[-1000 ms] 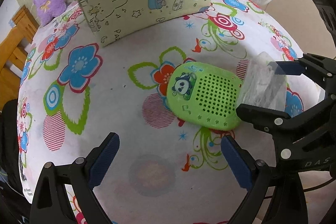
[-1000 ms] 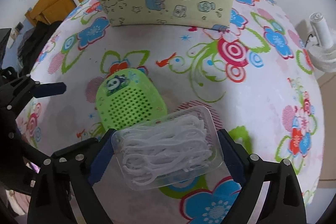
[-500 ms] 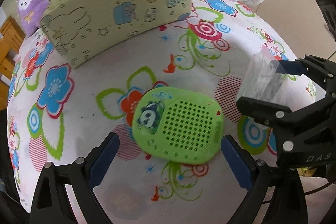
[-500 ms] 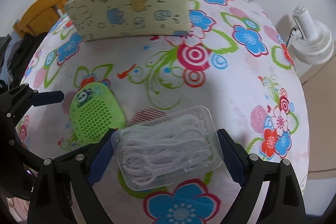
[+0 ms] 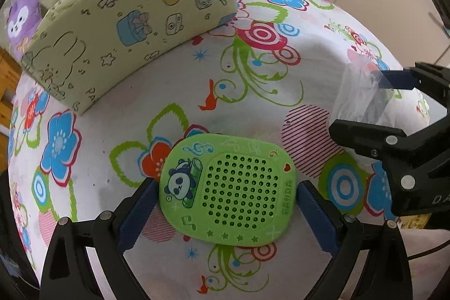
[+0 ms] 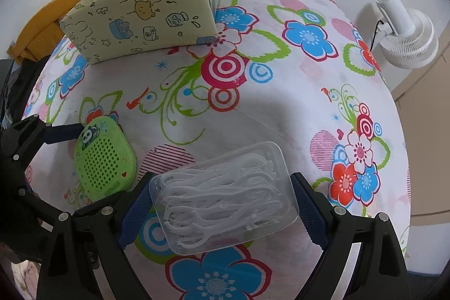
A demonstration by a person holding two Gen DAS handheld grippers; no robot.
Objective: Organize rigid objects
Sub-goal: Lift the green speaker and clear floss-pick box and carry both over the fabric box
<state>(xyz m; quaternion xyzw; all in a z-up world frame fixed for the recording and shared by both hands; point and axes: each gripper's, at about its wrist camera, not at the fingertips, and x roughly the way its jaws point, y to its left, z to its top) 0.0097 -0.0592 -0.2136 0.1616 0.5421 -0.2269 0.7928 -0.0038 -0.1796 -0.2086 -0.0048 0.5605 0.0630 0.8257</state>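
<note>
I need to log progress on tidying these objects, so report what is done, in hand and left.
Done: nothing looks put away yet. In hand: the right tool holds the clear plastic box of white floss picks between its pads, above the flowered tablecloth; the left tool brackets the green perforated panda case. Left: moving both, perhaps into the yellow-green cartoon-print fabric bin.
</note>
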